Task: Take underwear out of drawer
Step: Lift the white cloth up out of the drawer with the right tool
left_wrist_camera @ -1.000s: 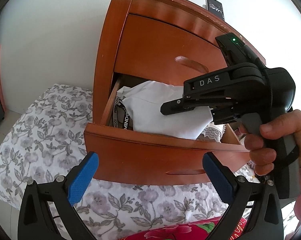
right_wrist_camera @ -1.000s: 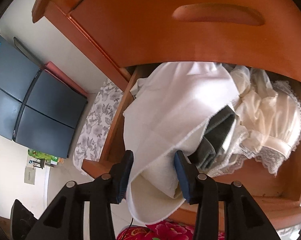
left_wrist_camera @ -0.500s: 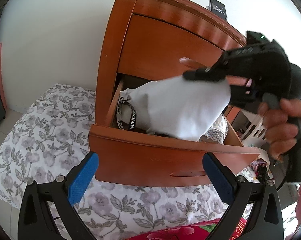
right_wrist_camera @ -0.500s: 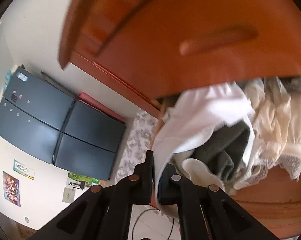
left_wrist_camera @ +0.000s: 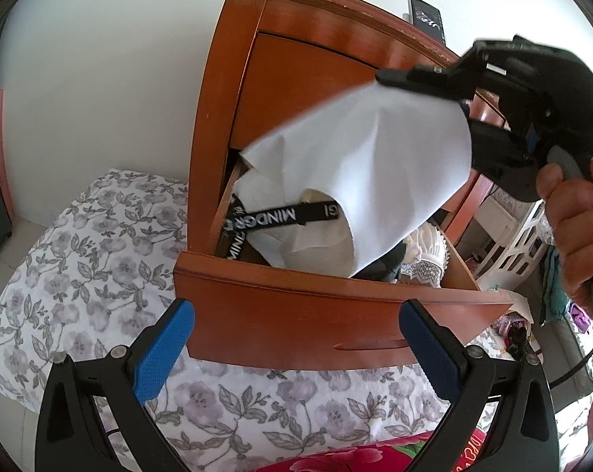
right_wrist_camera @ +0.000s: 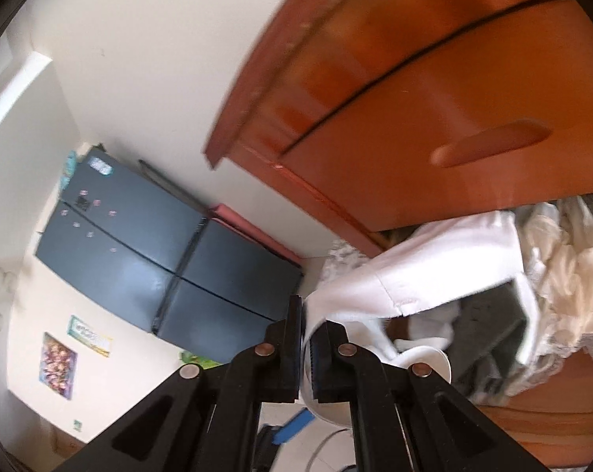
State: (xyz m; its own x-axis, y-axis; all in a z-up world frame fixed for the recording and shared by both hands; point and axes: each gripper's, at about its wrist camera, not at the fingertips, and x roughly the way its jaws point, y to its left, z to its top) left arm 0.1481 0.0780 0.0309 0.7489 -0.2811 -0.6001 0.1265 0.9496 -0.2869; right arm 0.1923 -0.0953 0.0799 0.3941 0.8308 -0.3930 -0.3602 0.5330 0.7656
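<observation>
The right gripper point(right_wrist_camera: 306, 348) is pinched tight on a fold of the white underwear point(left_wrist_camera: 375, 165), which hangs above the open drawer point(left_wrist_camera: 335, 314) with its lower end still inside, near the drawer's left side. The left gripper point(left_wrist_camera: 292, 350) is spread wide and empty, in front of the drawer's front edge.

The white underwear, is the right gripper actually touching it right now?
Touching. In the right wrist view the right gripper has both pads closed on an edge of the white underwear.
</observation>
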